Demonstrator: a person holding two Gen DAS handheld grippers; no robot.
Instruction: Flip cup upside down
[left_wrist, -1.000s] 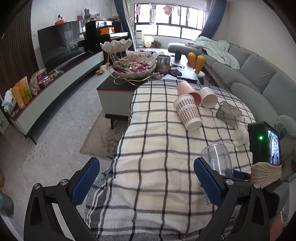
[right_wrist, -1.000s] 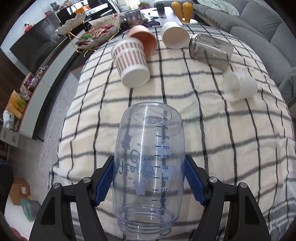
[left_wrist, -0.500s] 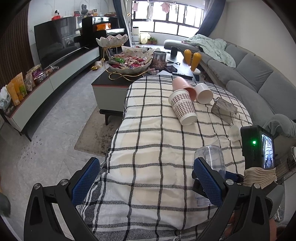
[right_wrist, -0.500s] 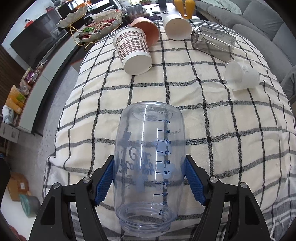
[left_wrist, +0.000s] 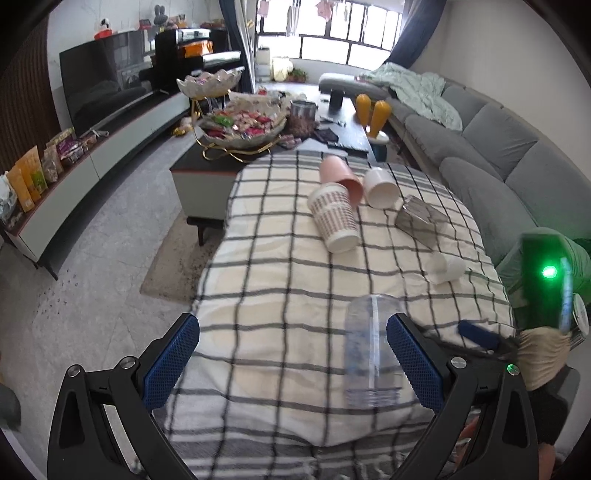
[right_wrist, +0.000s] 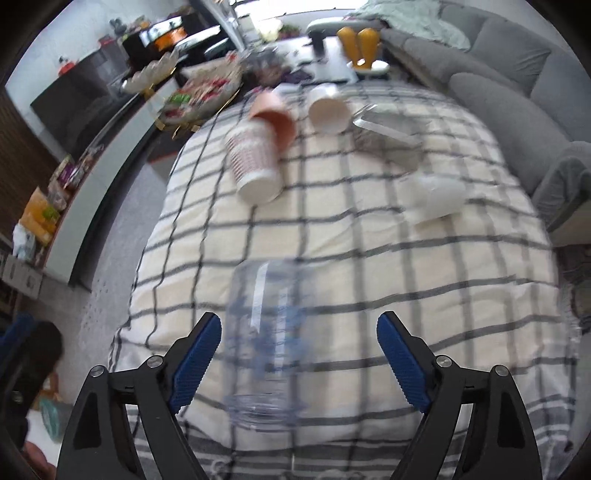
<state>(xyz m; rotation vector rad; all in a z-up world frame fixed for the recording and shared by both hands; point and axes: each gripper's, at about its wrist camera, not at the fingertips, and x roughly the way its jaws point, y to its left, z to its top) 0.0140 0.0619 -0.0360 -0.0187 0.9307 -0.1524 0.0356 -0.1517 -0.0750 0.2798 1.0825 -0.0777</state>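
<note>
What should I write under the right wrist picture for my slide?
Open right gripper around a blurry clear cup standing mouth-down on the checked cloth.

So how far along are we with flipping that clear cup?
Mostly done: the clear cup stands mouth-down on the checked cloth. In hand: the right gripper is open around it, pads apart from its sides, though the picture is blurred. The left gripper is open and empty. Left: draw the right gripper clear.
</note>
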